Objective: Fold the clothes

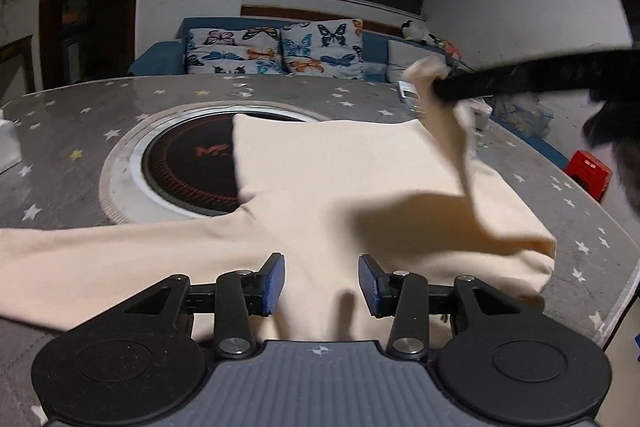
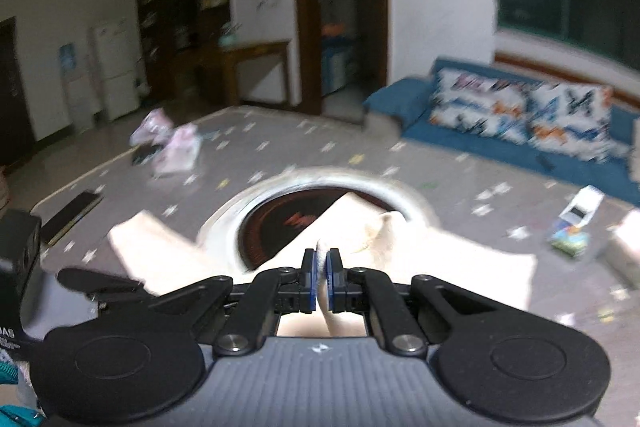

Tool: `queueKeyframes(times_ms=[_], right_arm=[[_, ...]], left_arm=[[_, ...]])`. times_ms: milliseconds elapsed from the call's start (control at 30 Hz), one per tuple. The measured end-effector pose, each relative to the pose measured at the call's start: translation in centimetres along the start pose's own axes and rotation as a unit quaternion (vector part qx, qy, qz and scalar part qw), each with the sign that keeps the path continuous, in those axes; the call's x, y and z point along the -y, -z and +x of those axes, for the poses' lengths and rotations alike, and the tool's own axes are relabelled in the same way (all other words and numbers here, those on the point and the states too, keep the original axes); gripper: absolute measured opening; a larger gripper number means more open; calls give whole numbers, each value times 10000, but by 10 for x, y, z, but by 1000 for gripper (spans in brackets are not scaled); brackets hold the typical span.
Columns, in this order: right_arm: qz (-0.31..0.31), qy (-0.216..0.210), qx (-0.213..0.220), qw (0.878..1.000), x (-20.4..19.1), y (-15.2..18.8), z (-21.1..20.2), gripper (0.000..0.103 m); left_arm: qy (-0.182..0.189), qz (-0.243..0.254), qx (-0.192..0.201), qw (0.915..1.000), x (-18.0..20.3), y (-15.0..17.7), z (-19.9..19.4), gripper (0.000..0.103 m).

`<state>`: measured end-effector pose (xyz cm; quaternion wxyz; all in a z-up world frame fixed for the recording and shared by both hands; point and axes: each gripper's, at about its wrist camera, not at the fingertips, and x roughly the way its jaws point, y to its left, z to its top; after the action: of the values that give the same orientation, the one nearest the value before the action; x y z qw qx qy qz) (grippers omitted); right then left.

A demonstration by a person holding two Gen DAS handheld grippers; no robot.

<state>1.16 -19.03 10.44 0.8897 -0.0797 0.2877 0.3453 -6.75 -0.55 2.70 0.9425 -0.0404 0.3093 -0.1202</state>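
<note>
Garment [image 1: 340,187] lies flat on the bench [image 1: 80,131], so you fold it there: your right gripper [image 2: 321,263] pinches one lifted corner shut; your left gripper [image 1: 322,285] hangs open above it, empty.

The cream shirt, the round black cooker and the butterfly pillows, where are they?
cream shirt [image 1: 340,187], left wrist view, flat middle.
round black cooker [image 1: 192,167], left wrist view, dark glass.
butterfly pillows [image 1: 236,51], left wrist view, left pillow's front.

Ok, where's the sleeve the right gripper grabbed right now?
In the left wrist view it is lifted at upper right, pinched in the right gripper above the cream garment, which lies on the star-patterned table beside the round cooktop.
</note>
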Motion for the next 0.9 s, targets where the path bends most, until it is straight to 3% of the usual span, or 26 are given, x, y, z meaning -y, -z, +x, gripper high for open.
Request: queueKeyframes(times_ms=[200,333,500,633,900], right_arm=[[-96,-308,-267,9991,-17,13,11,11],[-154,-76,-314,9994,-2,17,-6,14],[-50,368,-772,9963,30,44,-28,14],[178,521,-1129,9921,48,74,-41,14],[499,571,-1283,9888,59,107,-55,20]], left_arm=[[-75,18,18,10000,-1,-1,0,45],[-94,69,55,9999,0,-3,0,45],[-17,249,210,9995,13,-9,0,44],[131,456,180,9987,21,-14,9,43],[85,869,-3,9962,29,-6,22,44]])
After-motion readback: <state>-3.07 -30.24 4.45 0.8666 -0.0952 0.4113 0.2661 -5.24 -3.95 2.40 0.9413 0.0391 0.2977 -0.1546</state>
